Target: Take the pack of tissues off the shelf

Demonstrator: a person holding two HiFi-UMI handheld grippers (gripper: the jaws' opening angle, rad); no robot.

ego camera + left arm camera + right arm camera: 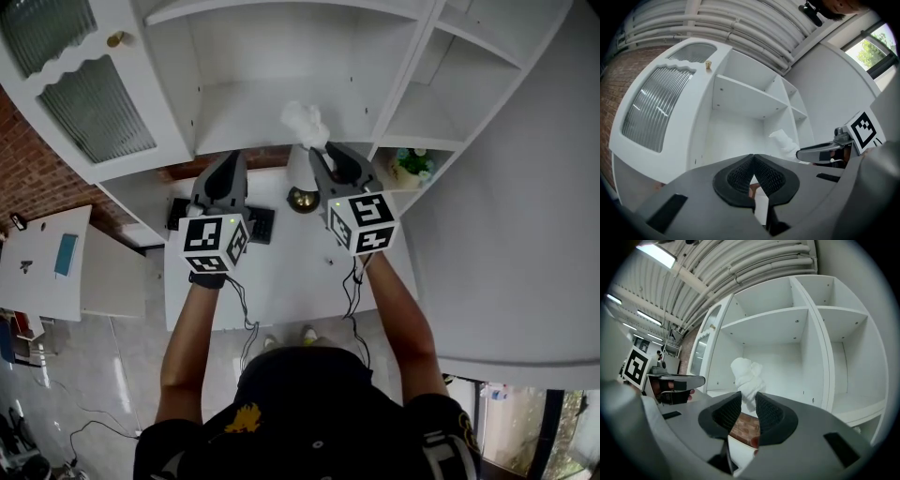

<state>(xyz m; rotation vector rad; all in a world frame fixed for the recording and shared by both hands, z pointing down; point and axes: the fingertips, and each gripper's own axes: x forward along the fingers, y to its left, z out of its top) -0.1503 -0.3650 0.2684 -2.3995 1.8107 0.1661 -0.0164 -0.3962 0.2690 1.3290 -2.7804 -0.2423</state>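
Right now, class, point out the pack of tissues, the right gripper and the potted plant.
pack of tissues [305, 122]: head view, its crumpled white top.
right gripper [748, 395]: right gripper view, midway between its fingers.
potted plant [413, 161]: head view, its green leaves.

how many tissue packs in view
1. The pack of tissues is clamped in the right tool, at the middle bay of the white shelf unit. No other shows, though parts of the shelves are out of sight.
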